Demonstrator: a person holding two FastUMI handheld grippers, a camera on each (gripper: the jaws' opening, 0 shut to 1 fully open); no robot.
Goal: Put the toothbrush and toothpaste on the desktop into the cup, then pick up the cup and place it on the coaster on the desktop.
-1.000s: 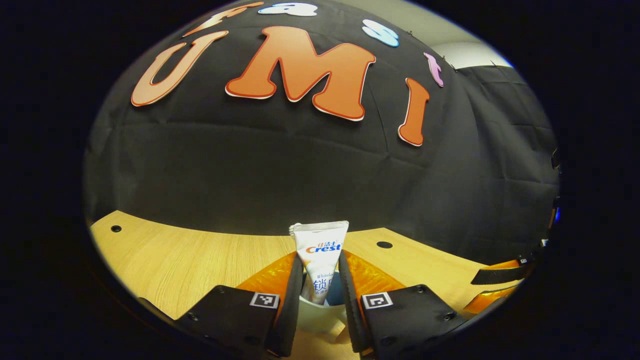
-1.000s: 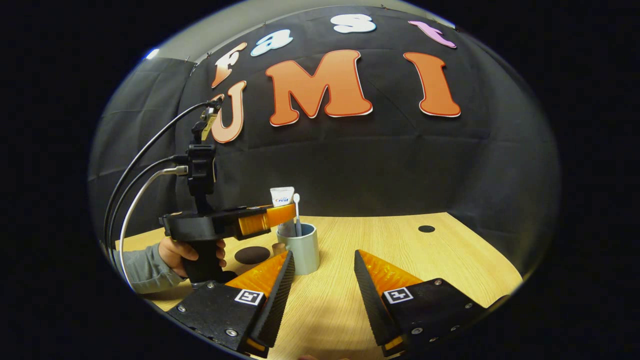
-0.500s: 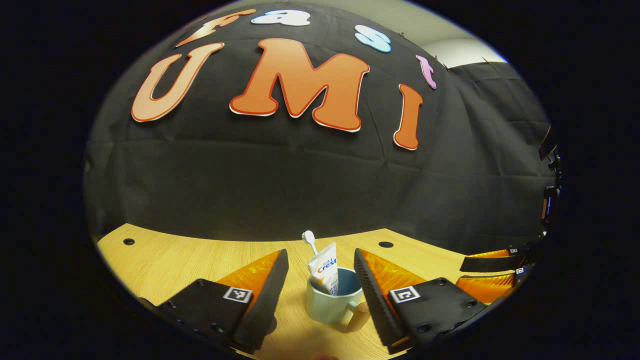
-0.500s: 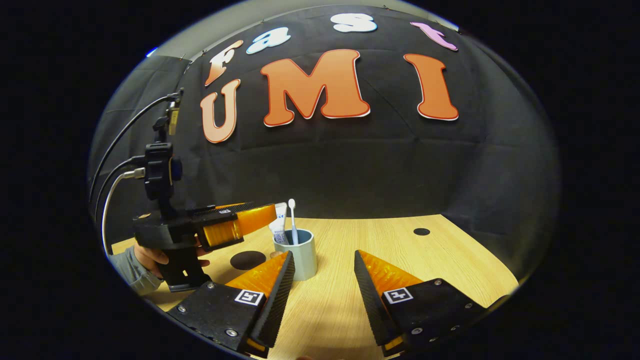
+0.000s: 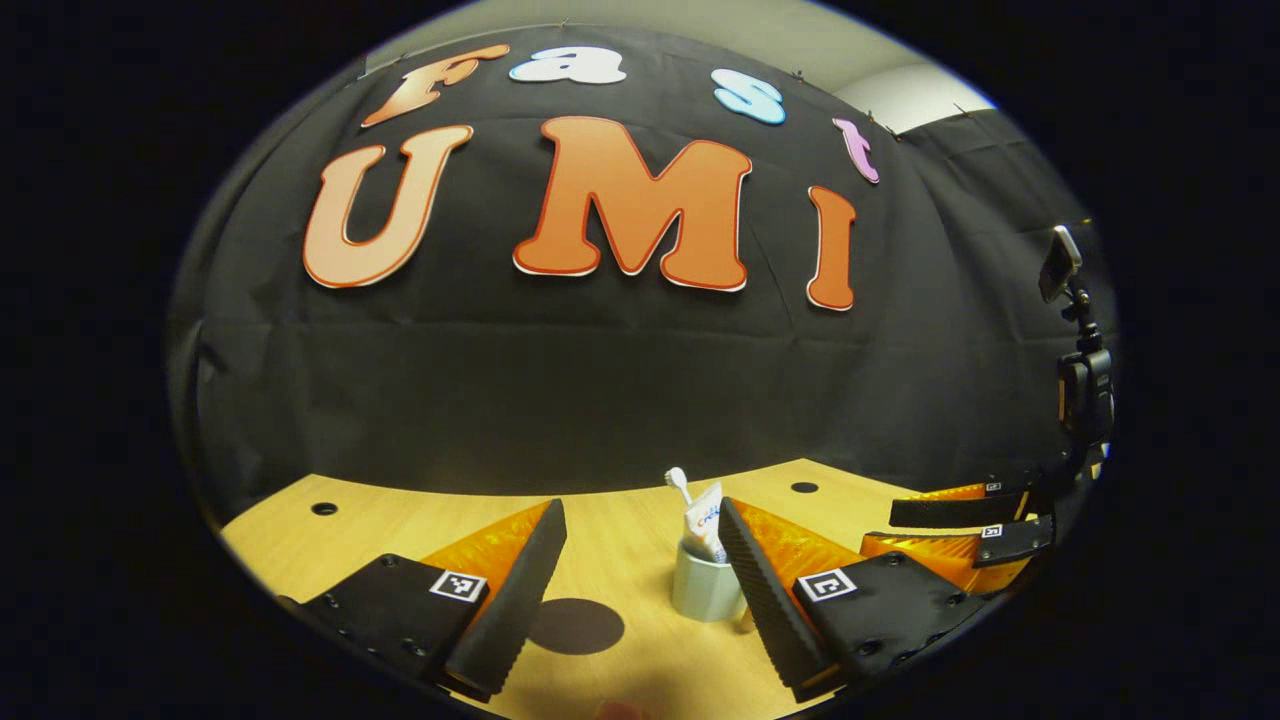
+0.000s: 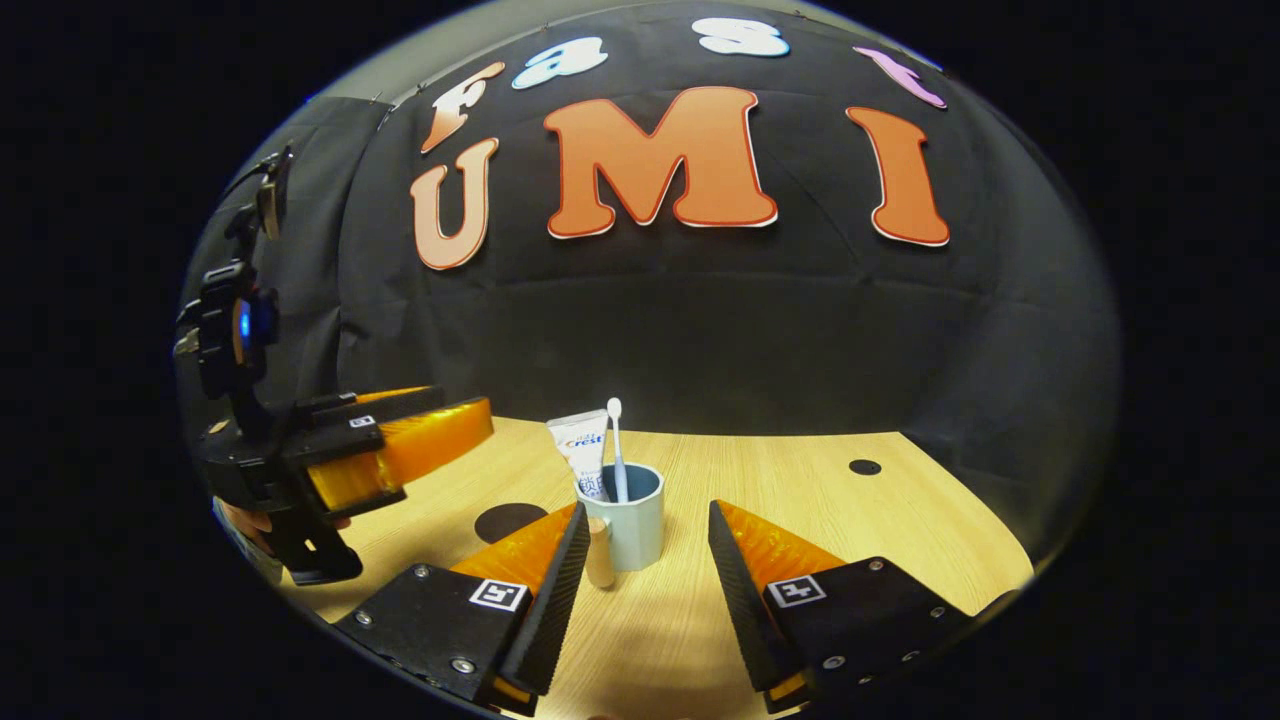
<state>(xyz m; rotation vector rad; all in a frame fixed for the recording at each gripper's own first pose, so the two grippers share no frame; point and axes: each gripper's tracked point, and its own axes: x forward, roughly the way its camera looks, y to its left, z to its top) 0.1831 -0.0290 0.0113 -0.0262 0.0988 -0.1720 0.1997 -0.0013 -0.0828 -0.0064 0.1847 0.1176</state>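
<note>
Left gripper (image 5: 640, 560) has let go of the toothpaste (image 6: 582, 450) and pulled back, jaws wide and empty. Toothpaste and toothbrush (image 6: 616, 450) stand in the cup (image 6: 628, 525) beside the coaster (image 5: 575, 626). Right gripper (image 6: 640, 560), also spread empty, faces the cup.

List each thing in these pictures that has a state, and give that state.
Cup: upright on the desk, off the coaster.
Toothpaste: standing in the cup.
Toothbrush: standing in the cup, head up.
Coaster: bare.
Left gripper: open.
Right gripper: open.
</note>
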